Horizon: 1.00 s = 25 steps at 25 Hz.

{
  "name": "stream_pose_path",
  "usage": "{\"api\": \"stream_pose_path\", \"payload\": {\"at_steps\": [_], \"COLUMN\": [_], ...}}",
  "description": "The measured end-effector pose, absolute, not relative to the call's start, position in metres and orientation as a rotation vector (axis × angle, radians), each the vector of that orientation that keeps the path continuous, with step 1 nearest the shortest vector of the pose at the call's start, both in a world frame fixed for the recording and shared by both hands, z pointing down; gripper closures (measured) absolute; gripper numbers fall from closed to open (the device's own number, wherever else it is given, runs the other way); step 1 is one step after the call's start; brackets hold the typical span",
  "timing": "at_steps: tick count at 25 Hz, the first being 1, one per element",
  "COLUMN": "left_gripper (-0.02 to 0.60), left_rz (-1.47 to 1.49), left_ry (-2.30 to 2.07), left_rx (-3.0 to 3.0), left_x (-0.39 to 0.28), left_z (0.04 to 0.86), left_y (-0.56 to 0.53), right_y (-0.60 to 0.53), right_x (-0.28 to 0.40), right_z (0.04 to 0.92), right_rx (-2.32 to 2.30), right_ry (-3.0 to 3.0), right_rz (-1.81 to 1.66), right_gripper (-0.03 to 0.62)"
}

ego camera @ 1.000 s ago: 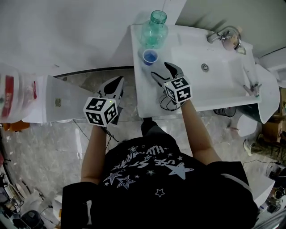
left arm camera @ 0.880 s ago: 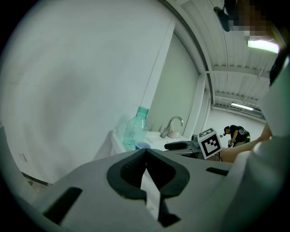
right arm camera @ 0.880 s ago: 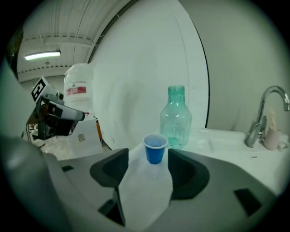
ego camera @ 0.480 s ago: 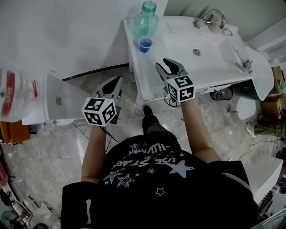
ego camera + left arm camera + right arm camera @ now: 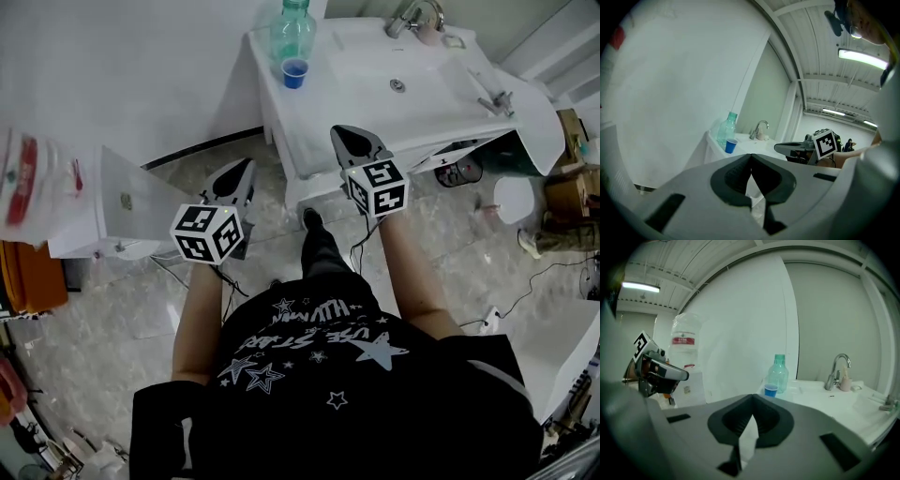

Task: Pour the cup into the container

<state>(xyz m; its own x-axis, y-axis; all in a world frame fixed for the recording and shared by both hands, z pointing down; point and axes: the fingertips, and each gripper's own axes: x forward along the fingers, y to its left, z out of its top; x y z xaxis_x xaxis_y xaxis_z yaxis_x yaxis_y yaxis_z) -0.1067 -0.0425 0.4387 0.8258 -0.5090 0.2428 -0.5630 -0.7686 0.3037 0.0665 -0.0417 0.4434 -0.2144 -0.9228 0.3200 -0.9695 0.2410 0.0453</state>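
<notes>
Currently, your left gripper [image 5: 241,169], jaws pressed together and empty, hangs over open floor [image 5: 122,309]. One blue cup [image 5: 294,73] stands just before one green bottle [image 5: 292,33] at the counter's [image 5: 342,89] far left corner. Your right gripper [image 5: 350,134], near the front edge, has just been closing its jaws; they now meet on nothing.

Bottle [image 5: 292,30]: translucent green plastic, smooth. Cup [image 5: 294,72]: blue plastic, glossy. Sink surface [image 5: 361,61]: white, glossy. Tap [image 5: 412,14]: polished metal. Floor [image 5: 122,309]: marbled, shiny tile. Jaws: matt grey plastic, ribbed dark pads [image 5: 731,420].
</notes>
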Motion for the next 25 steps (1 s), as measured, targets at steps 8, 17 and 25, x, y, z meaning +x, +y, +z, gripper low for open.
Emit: {"api": "stream_pose_path", "payload": {"at_steps": [8, 17, 25], "left_gripper": [0.572, 0.572, 0.571], "left_rz": [0.203, 0.206, 0.218], "left_ry": [-0.739, -0.687, -0.638], "left_rx": [2.680, 2.683, 2.673], "left_x": [-0.127, -0.160, -0.162], "left_z": [0.431, 0.437, 0.443], "left_y": [0.001, 0.040, 0.046], "right_y": [0.012, 0.062, 0.078], "right_x": [0.044, 0.015, 0.013], "right_z": [0.433, 0.430, 0.426], "right_rx": [1.814, 1.890, 1.940], "right_ry": [-2.190, -2.160, -2.122], "right_rz": [0.233, 0.254, 0.277], "right_gripper": [0.588, 0.588, 0.588]}}
